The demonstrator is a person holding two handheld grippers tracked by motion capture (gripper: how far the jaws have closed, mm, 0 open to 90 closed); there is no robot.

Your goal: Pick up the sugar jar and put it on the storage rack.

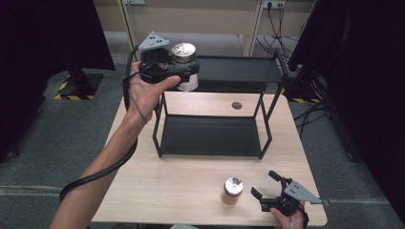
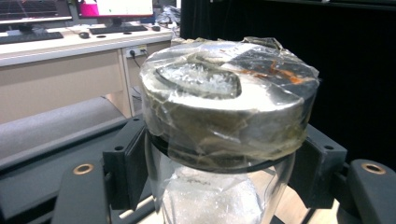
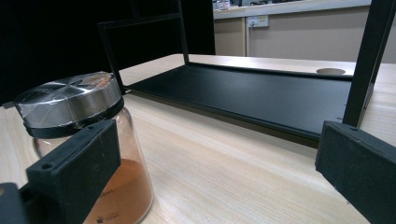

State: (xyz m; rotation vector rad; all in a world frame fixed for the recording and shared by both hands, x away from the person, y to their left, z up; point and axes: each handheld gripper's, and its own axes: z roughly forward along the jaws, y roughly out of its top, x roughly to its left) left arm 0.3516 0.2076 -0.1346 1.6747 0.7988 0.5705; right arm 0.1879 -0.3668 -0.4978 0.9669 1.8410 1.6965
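A glass jar of white powder [image 1: 186, 64] with a taped silver lid [image 2: 224, 93] hangs in the air at the left end of the black rack's top shelf [image 1: 239, 69]. My left gripper [image 1: 184, 71] is shut on its neck, one black pad on each side. A second jar [image 1: 232, 191], holding orange-brown powder [image 3: 116, 186] under a silver lid, stands on the table near the front edge. My right gripper [image 1: 265, 186] stands open just right of it, jaws wide apart with nothing between them; the jar sits behind its left fingertip [image 3: 74, 172].
The black two-level rack [image 1: 210, 136] stands mid-table, its lower shelf [image 3: 243, 93] bare. A round cable hole [image 1: 237, 105] lies in the wooden tabletop [image 1: 167, 186] behind it. Dark curtains hang left and right; a desk with monitors [image 2: 70, 18] stands beyond.
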